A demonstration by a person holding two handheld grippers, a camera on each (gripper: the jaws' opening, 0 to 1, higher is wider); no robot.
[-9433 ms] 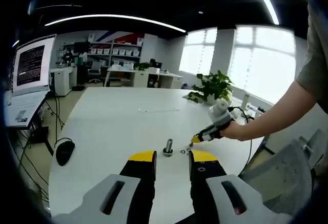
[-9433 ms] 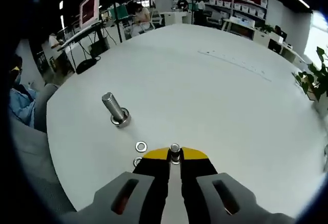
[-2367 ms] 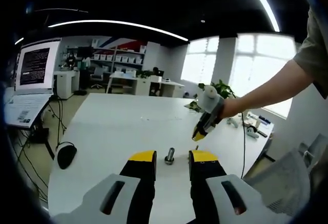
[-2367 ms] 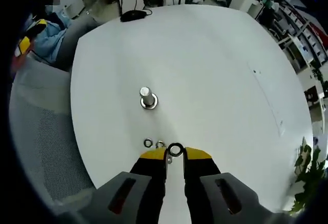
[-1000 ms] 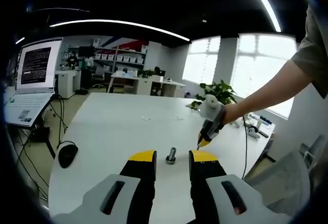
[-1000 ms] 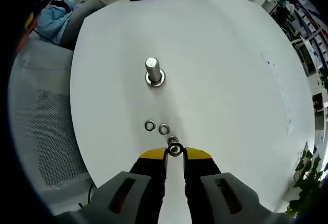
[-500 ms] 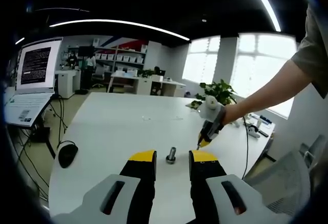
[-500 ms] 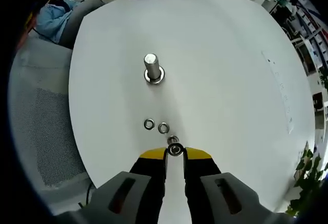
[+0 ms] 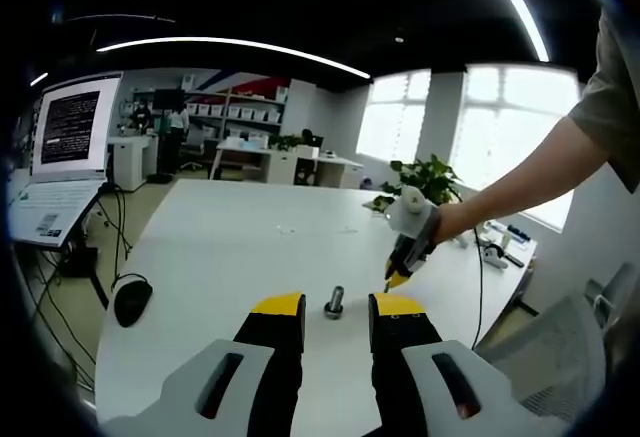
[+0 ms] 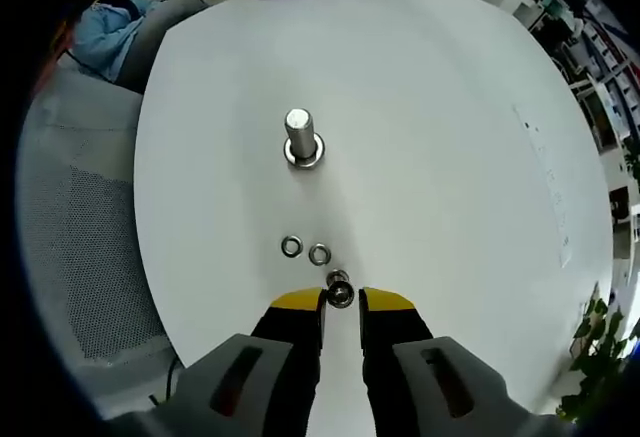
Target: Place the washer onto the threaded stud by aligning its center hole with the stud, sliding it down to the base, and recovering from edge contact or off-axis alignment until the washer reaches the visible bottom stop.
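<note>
Inspector: Your white desk [image 10: 430, 137] carries the threaded stud [image 10: 301, 137], upright on its base. Your left tool [image 9: 335, 309] stands open, empty, with the stud between its tips.

Operator: And the right?

Inspector: Your right tool [image 10: 341, 300] grips one washer [image 10: 341, 297], well short of the stud. Two spare washers [image 10: 305, 250] lie between them.

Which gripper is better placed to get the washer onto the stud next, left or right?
Right, probably. The right gripper already holds a washer between its tips, above the table with the threaded stud ahead. The left gripper hangs open near the stud, holding nothing.
</note>
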